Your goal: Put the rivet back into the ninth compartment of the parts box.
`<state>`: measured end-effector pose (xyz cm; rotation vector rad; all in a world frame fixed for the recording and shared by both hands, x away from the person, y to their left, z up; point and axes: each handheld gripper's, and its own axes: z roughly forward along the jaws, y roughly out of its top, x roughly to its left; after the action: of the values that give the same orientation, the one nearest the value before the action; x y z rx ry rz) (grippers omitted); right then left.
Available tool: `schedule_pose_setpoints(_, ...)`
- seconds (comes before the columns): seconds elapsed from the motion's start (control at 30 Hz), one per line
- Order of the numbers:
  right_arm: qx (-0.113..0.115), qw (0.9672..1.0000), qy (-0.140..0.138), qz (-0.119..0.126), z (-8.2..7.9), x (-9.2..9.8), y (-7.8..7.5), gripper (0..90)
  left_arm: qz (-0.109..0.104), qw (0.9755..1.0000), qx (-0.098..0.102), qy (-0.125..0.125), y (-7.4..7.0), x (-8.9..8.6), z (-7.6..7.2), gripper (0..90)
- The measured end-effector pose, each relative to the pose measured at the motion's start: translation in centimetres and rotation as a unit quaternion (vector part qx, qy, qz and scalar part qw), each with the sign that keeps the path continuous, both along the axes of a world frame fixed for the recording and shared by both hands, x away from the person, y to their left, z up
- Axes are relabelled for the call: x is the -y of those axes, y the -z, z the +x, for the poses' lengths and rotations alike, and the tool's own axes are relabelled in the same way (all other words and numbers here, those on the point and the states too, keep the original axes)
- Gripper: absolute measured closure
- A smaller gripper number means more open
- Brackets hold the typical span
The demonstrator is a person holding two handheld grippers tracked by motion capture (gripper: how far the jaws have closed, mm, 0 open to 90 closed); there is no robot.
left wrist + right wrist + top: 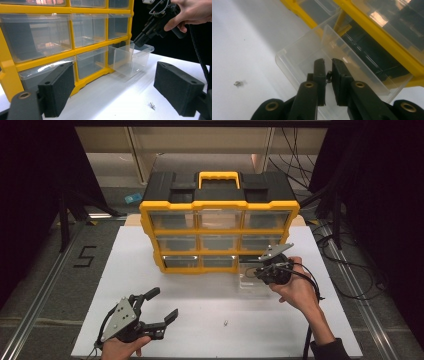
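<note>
— Black foam on the left: left tongs (162,303) spread wide, gripped nothing, hovered low over the near-left of the desk (125,270).

— And just right of them?

— Spotted one loose screw (226,323) lying on the white top, well apart from either tongs. Not yet picked up.

— Further along?

— Found the yellow organiser (220,220) standing upright at the back of the desk, nine clear drawers in three rows. Saw eight pushed in. Saw the bottom-right drawer (250,280) pulled out forward, resting on the desk.

— Then the right side?

— Right tongs (328,67) nearly pressed together, pinching a small dark metal piece (328,75) between the pads, held over the open drawer. Looked like another screw; too small to be sure.

— Progress, then?

— Judged it roughly midway: drawer opened, one piece poised above it but not released, one screw left on the desk. Probably also left to do: pushing the drawer shut. Could not tell whether anything lay in the drawer already.

— Surface and room?

— White, matte, bare apart from those things. Grey floor (45,270) at the left with a dark "5" mark (85,256), a small blue item (133,198) farther back, pale shelving (200,145) behind the organiser, black cables (350,265) strewn at the right. Dark all round.
</note>
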<state>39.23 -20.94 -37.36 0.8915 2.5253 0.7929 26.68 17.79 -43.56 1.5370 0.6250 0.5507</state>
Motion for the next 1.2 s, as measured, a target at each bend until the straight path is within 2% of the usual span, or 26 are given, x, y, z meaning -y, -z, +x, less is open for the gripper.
schedule_pose_setpoints(0.03,-0.004,1.0000,-0.006,-0.003,0.0,0.0,0.0,80.3,0.000,1.0000,0.000,0.000,0.0,0.0,0.0,16.4)
schedule_pose_setpoints(0.07,0.000,1.0000,-0.001,-0.004,0.0,-0.1,0.1,75.5,-0.001,1.0000,0.000,0.000,0.0,0.0,0.0,16.4)
schedule_pose_setpoints(0.1,-0.006,1.0000,-0.006,-0.005,0.0,-0.1,0.0,68.7,0.000,1.0000,0.000,0.000,0.0,0.0,0.0,16.4)
schedule_pose_setpoints(0.17,0.006,1.0000,-0.005,-0.002,-0.5,-0.4,-0.7,57.9,-0.002,1.0000,0.000,0.000,0.0,0.0,0.0,16.3)
schedule_pose_setpoints(0.2,0.006,1.0000,-0.005,-0.002,-0.5,-0.4,-0.7,57.9,-0.001,1.0000,0.001,0.000,0.0,0.0,0.0,16.3)
schedule_pose_setpoints(0.3,0.031,0.9994,-0.015,0.006,-1.2,-1.1,-1.8,46.8,-0.001,1.0000,0.001,0.000,0.0,0.0,0.0,16.3)
schedule_pose_setpoints(0.37,0.046,0.9983,-0.037,0.005,-2.1,-2.0,-2.9,42.1,-0.001,1.0000,0.000,0.000,0.0,0.0,0.0,16.4)
schedule_pose_setpoints(0.53,0.054,0.9969,-0.056,0.011,-3.2,-3.5,-3.4,38.8,0.001,1.0000,0.002,0.000,0.0,-0.1,0.0,16.4)
schedule_pose_setpoints(0.6,0.046,0.9964,-0.070,0.014,-3.5,-4.0,-3.6,37.4,0.003,1.0000,0.004,0.000,-0.1,-0.1,0.0,16.4)
schedule_pose_setpoints(0.73,0.049,0.9956,-0.078,0.014,-3.9,-4.7,-3.5,34.7,0.002,1.0000,0.002,0.000,-0.1,-0.1,0.0,16.4)
schedule_pose_setpoints(0.77,0.042,0.9954,-0.085,0.011,-4.1,-4.8,-3.6,34.6,0.002,1.0000,0.003,0.000,-0.1,-0.1,0.0,16.4)
schedule_pose_setpoints(0.83,0.047,0.9950,-0.087,0.013,-4.3,-5.2,-3.6,33.6,0.003,1.0000,0.004,0.000,-0.1,-0.1,0.0,16.4)
schedule_pose_setpoints(0.87,0.042,0.9948,-0.093,0.012,-4.4,-5.3,-3.7,32.5,0.002,1.0000,0.003,0.000,-0.1,-0.1,0.0,16.3)
schedule_pose_setpoints(1.03,0.041,0.9936,-0.105,0.011,-5.1,-6.1,-3.5,31.7,0.003,1.0000,0.004,0.000,-0.1,-0.1,0.0,16.4)
schedule_pose_setpoints(1.2,0.030,0.9928,-0.116,0.004,-5.4,-6.8,-3.0,31.5,0.002,1.0000,0.003,0.000,-0.1,-0.1,0.0,16.4)
